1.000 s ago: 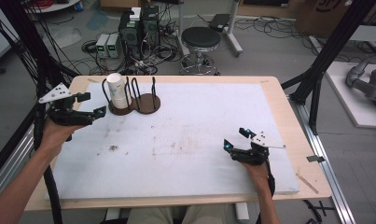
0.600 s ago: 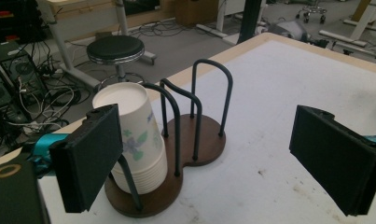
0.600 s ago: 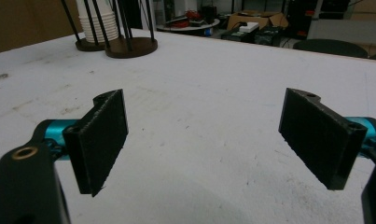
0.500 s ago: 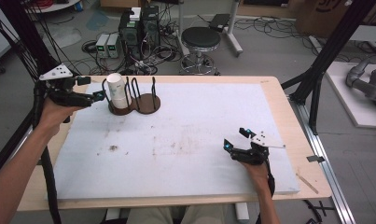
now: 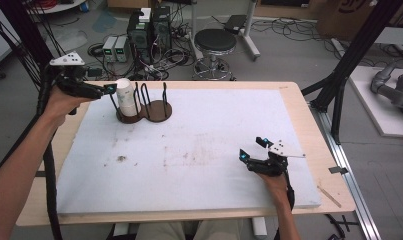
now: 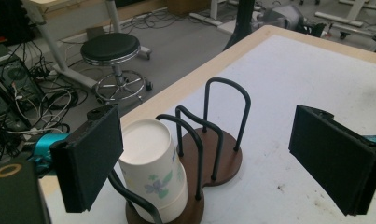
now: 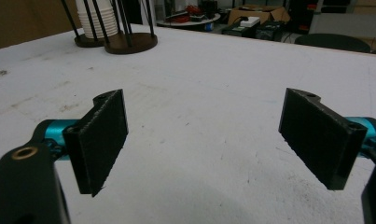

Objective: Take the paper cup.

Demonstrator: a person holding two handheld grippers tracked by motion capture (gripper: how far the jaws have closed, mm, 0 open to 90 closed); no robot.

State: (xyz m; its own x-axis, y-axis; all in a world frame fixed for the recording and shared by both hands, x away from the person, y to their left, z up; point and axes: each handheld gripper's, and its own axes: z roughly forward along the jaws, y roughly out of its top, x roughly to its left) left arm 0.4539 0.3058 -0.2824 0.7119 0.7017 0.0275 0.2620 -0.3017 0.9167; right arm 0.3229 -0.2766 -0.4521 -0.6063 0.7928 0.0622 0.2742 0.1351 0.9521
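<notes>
A white paper cup (image 5: 126, 96) with a flower print stands upside down in one bay of a black wire rack on a brown wooden base (image 5: 156, 112), at the far left of the white table mat (image 5: 199, 150). My left gripper (image 5: 106, 90) hovers just left of the cup, open and holding nothing. In the left gripper view the cup (image 6: 150, 175) sits beyond the left pad (image 6: 90, 158), which hides part of it, and the rack's loops (image 6: 225, 116) rise beside it. My right gripper (image 5: 252, 149) rests open near the front right, with nothing between its pads (image 7: 101, 140).
The rack's second bay (image 5: 161, 102) holds nothing. In the right gripper view the rack (image 7: 129, 44) stands far off at the upper left. Behind the table are a round stool (image 5: 215, 42) and computer boxes with cables (image 5: 149, 27). Black frame legs (image 5: 346, 75) stand at the right.
My left gripper has risen and moved toward the far edge, closing in on the cup from the left. Its jaws stay open. The right gripper has not moved.
</notes>
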